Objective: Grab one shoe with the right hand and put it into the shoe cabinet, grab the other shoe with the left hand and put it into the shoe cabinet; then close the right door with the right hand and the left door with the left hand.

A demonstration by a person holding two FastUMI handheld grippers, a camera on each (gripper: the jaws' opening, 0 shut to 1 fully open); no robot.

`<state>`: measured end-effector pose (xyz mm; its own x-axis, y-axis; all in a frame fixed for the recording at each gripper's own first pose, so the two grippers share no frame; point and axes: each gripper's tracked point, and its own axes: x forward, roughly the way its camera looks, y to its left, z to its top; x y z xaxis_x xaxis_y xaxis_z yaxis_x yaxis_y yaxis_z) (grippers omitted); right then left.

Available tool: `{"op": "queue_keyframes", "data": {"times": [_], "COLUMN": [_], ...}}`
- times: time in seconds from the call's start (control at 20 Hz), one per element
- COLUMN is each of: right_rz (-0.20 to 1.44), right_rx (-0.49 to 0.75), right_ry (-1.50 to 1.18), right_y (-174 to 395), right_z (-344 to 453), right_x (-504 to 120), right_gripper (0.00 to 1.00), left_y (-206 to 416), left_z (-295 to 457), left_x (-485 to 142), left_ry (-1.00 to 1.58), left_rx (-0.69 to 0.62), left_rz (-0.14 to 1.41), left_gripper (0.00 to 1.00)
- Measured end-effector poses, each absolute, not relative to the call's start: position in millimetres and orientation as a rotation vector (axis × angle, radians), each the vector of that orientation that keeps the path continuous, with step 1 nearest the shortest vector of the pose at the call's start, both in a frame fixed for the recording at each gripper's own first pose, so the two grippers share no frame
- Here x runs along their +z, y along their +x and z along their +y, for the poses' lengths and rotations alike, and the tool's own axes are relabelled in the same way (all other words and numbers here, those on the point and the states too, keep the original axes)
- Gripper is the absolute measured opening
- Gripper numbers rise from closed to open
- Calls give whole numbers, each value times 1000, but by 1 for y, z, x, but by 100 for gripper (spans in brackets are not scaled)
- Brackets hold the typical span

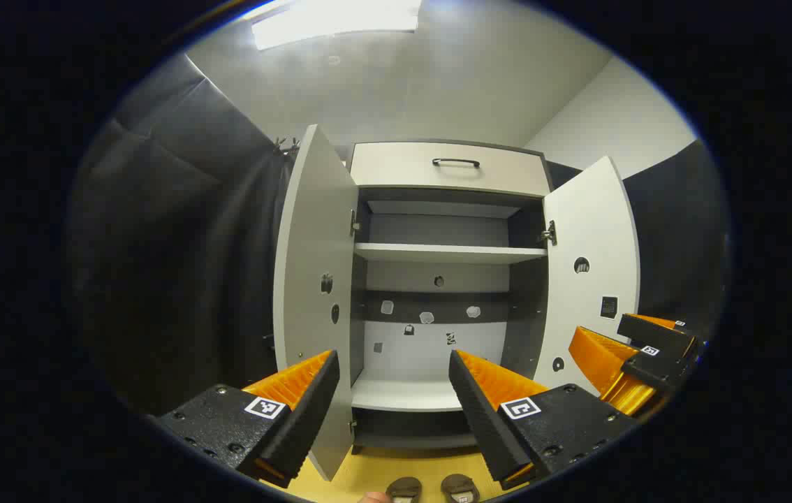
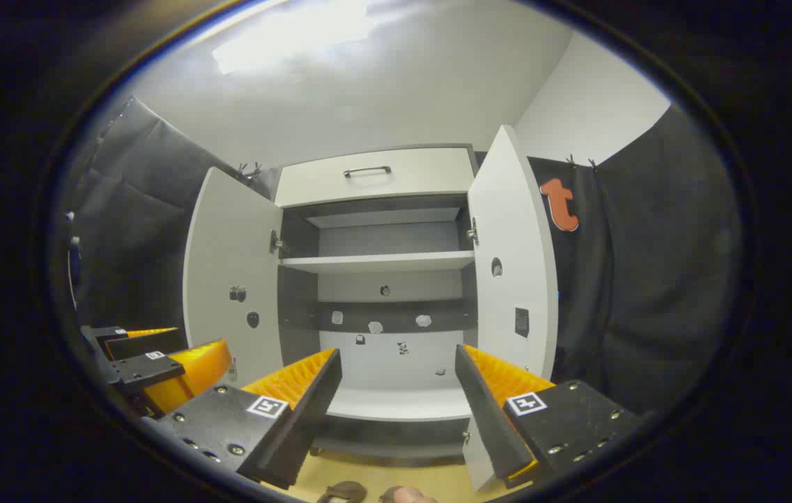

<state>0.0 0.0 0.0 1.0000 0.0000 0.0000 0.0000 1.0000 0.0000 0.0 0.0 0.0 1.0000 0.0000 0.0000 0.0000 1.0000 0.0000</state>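
Black cloth hangs along the booth's left side, just beside the shoe cabinet. Next comes the left door, swung wide open toward the camera, its inner face showing a hinge and small round fittings. In the left gripper view the left gripper hovers in front of the cabinet with its jaws spread apart and nothing between them; the left door's lower edge stands just behind its left finger. Inside the cabinet, a white upper shelf and a white bottom shelf are bare, with a dark back rail between them, and a drawer with a dark handle sits on top. Below, on the yellowish floor, the two shoes lie side by side at the bottom edge, in front of the cabinet and outside it. Further right stands the right door, also open. The right gripper is likewise released and holds nothing, level with the left one and facing the cabinet opening.
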Motion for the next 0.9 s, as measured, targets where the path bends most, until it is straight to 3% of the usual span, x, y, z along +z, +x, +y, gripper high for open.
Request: {"op": "queue_keyframes", "data": {"times": [0.9], "right_rz": [56], "right_rx": [21], "right_ry": [-48], "right_y": [6], "right_z": [0], "right_x": [-29], "right_gripper": [97], "left_y": [-1], "left_z": [16], "left_x": [5], "left_ry": [6], "left_rx": [35], "left_rz": [-20], "left_gripper": [96]}}
